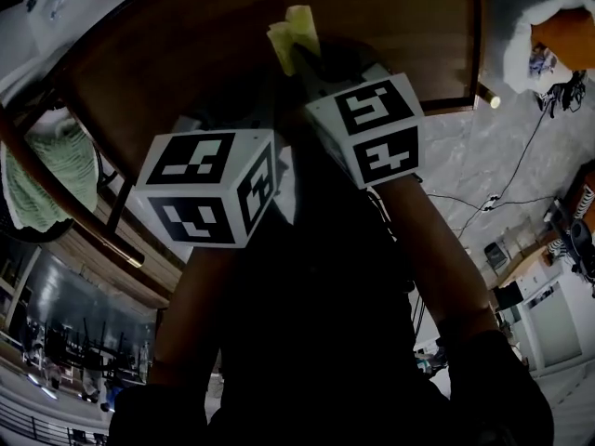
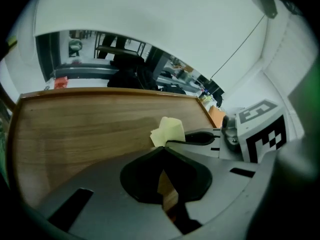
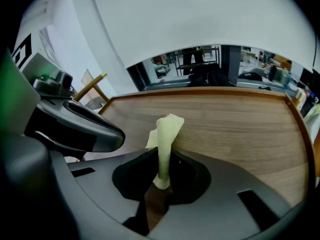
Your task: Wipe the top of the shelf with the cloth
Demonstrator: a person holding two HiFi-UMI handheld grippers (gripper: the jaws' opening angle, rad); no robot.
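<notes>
Pinching the yellow cloth (image 3: pixel 166 134) in my right claw (image 3: pixel 161 159), jaws clamped on its lower end so the free end can meet the wooden shelf top (image 3: pixel 240 129) below, I hold my left claw (image 2: pixel 162 151) closed and empty alongside.

text: none legible | labels: none | numbers: none

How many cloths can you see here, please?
2. A yellow cloth is pinched in the right tool over the shelf; a green cloth hangs left of it. More may be hidden.
</notes>
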